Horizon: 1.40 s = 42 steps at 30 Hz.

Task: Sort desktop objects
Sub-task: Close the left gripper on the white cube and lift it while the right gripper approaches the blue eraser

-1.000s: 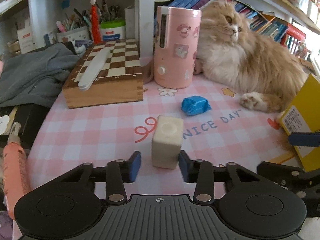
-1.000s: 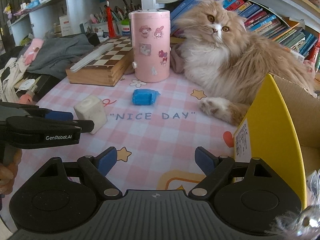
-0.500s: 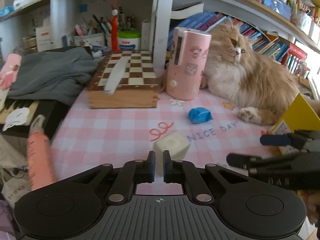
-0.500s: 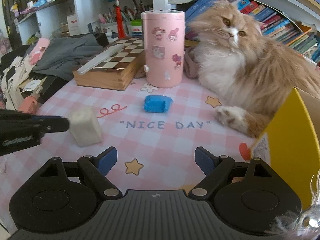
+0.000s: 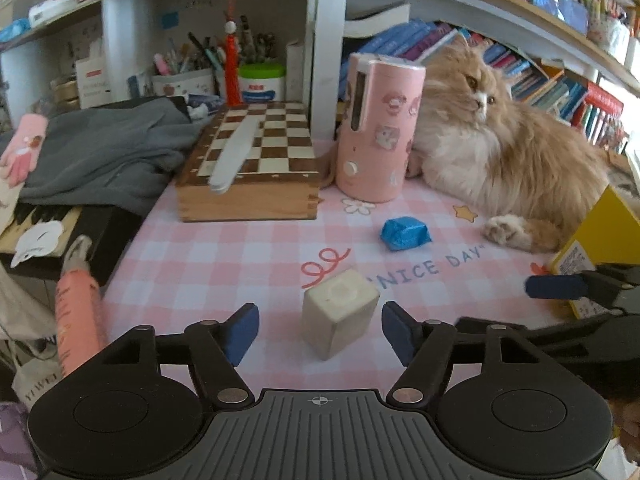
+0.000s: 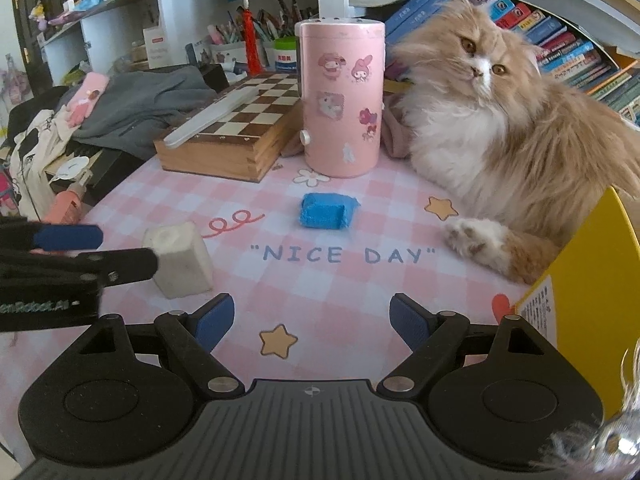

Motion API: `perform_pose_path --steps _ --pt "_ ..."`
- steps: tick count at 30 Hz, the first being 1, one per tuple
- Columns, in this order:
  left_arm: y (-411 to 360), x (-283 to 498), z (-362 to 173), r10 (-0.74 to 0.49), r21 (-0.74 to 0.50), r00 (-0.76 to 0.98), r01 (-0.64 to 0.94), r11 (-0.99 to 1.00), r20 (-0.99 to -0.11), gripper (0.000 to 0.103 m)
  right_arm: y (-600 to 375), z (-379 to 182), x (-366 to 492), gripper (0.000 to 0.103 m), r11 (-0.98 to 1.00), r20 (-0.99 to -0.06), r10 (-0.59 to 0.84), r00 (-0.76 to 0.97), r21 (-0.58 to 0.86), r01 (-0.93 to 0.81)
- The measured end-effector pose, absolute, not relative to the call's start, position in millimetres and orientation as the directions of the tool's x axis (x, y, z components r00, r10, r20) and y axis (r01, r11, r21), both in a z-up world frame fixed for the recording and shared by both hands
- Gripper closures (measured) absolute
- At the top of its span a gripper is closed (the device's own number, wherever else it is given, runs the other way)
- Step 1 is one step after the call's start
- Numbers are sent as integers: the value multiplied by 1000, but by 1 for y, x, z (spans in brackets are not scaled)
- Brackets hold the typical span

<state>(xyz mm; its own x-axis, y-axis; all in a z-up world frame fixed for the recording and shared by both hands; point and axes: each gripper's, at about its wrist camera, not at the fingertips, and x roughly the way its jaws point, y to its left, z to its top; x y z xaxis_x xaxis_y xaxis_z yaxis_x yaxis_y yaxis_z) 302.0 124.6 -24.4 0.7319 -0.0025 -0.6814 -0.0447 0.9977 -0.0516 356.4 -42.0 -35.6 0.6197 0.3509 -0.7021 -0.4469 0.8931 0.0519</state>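
Cream-coloured block (image 5: 338,312) stands on the pink checked mat (image 5: 224,256) at twelve o'clock of the left gripper (image 5: 320,330), between wide-spread jaws that touch nothing, lined up for a grasp; right gripper (image 6: 312,322) gapes empty, yellow box (image 6: 592,276) at three o'clock

Pink checked desk mat (image 5: 224,264) fills frame centre. On it: white block (image 5: 338,312) lower centre, blue wrapped lump (image 5: 406,234) right of centre, pink canister (image 5: 376,128) and chessboard box (image 5: 256,172) upper centre, cat (image 5: 512,160) upper right, yellow box (image 5: 604,236) right edge.
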Motion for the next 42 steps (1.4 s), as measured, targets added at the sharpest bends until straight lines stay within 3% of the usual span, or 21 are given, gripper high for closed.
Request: perform_pose_path --steps 11,13,14,15,18,35,42 --pt "110 335 -51 13 -5 688 -24 1000 -726 34 -50 -42 345 19 894 -728 344 592 61 -445" --pt "110 338 -55 18 -5 683 -32 999 -731 39 -51 -42 345 19 894 -728 343 594 58 -445" --pt "111 339 -56 17 -8 685 -34 999 -728 53 -51 -42 346 19 894 -727 343 595 57 -445" --pt "112 338 -56 -1 -25 686 -24 999 -728 59 -51 -41 347 19 894 -725 343 597 57 -444" --pt "114 335 -53 -7 -37 692 -29 999 -722 67 -50 -40 351 19 895 -721 344 602 57 -443" --pt "148 267 -12 55 -125 721 -194 973 -691 71 -17 -42 414 19 903 -708 375 599 132 -409" --pt "143 253 -12 51 -144 717 -208 967 -695 71 1 -55 441 21 913 -717 339 609 96 -396"
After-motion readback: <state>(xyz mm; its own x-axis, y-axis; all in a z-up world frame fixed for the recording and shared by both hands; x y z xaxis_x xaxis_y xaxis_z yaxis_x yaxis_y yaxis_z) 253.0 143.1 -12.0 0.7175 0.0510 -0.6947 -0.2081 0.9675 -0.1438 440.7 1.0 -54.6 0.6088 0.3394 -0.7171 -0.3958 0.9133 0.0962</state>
